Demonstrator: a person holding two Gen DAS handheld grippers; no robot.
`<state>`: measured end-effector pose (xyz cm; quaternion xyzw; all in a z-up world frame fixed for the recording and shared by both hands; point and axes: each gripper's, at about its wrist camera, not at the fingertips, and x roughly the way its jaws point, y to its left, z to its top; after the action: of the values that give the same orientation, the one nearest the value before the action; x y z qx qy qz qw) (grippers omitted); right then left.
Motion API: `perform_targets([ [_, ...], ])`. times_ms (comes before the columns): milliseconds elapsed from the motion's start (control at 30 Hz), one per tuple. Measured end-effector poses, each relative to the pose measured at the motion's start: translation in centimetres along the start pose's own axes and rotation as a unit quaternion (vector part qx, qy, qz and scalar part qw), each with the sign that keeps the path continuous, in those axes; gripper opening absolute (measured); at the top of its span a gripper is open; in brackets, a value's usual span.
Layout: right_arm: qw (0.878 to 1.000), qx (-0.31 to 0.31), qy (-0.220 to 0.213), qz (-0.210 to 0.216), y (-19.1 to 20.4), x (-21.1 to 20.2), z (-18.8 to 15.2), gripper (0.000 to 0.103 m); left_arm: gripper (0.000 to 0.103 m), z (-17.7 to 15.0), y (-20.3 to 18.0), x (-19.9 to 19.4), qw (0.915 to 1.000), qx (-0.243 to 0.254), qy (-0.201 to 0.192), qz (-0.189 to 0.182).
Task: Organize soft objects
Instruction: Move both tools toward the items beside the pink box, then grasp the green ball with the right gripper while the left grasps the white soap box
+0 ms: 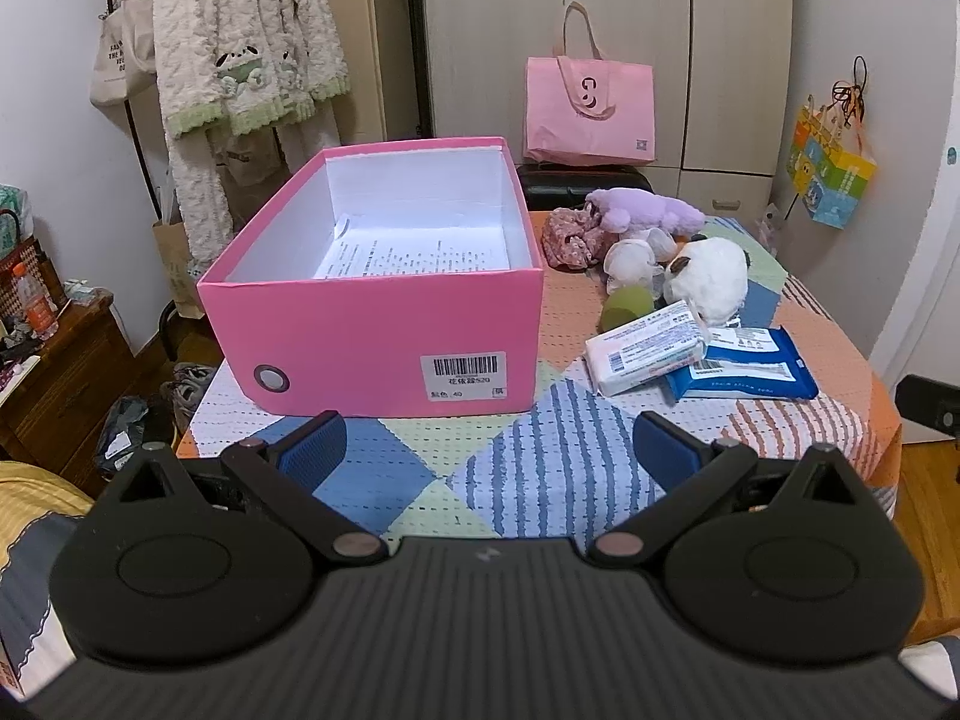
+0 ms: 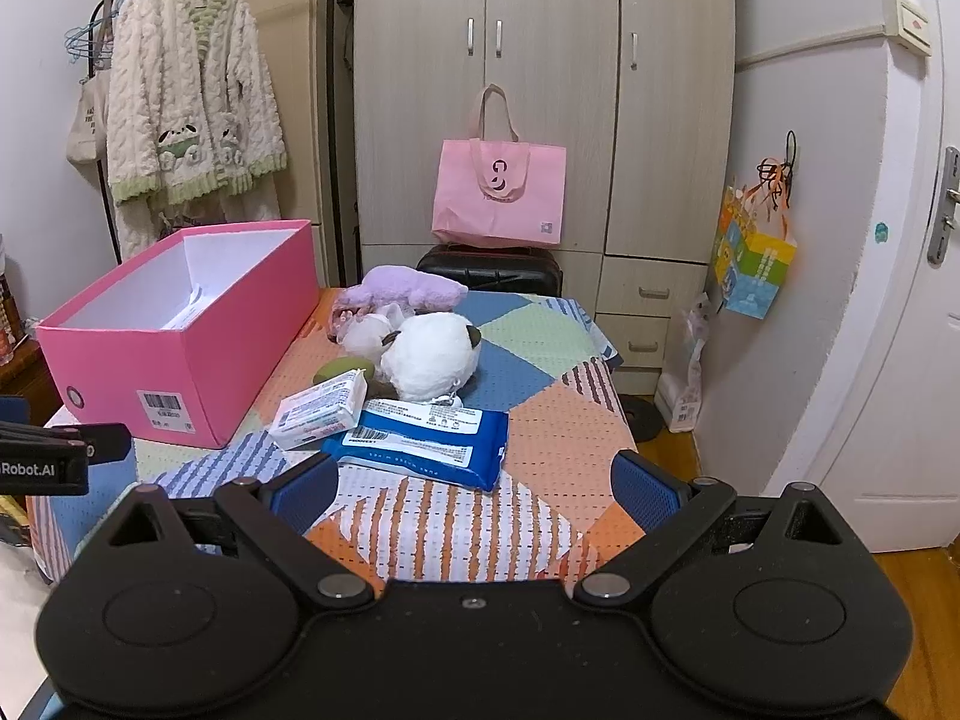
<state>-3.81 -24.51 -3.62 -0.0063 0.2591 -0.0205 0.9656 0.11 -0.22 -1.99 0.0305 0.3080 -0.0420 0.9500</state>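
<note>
An open pink box [image 1: 372, 336] [image 2: 180, 360] stands on the table's left, holding only a printed paper sheet [image 1: 414, 255]. Right of it lies a pile of soft things: a white plush [image 1: 711, 279] [image 2: 429, 354], a purple plush [image 1: 648, 210] [image 2: 402, 291], a floral cloth [image 1: 567, 237], a green sponge [image 1: 627, 309] [image 2: 345, 369], a white wipes pack [image 1: 645, 354] [image 2: 318, 408] and a blue wipes pack [image 1: 744, 372] [image 2: 420, 441]. My left gripper [image 1: 489, 450] is open and empty before the box. My right gripper [image 2: 474, 492] is open and empty, near the blue pack.
A patchwork cloth [image 1: 540, 468] [image 2: 552, 396] covers the table. Behind it stand a wardrobe [image 2: 540, 90], a pink tote bag [image 1: 588, 108] [image 2: 498, 192] on a black suitcase [image 2: 492, 270], and a hanging fleece robe [image 1: 240, 60] [image 2: 192, 102]. A wooden cabinet [image 1: 54, 372] is at the left.
</note>
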Motion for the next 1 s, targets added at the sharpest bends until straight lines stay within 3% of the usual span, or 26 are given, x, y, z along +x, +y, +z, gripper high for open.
perform_targets([
  [767, 1.000, -0.006, 0.002, 0.007, 0.1, 0.0, -0.2, 0.099, 0.103, 0.0, -0.2, 0.0, 0.9999, -0.003, 0.001, -0.010],
  [1000, 0.999, 0.000, -0.001, 0.051, -1.2, 0.1, 0.5, 0.099, 0.103, 0.9, -1.3, 0.0, 0.9985, -0.007, -0.011, -0.053],
])
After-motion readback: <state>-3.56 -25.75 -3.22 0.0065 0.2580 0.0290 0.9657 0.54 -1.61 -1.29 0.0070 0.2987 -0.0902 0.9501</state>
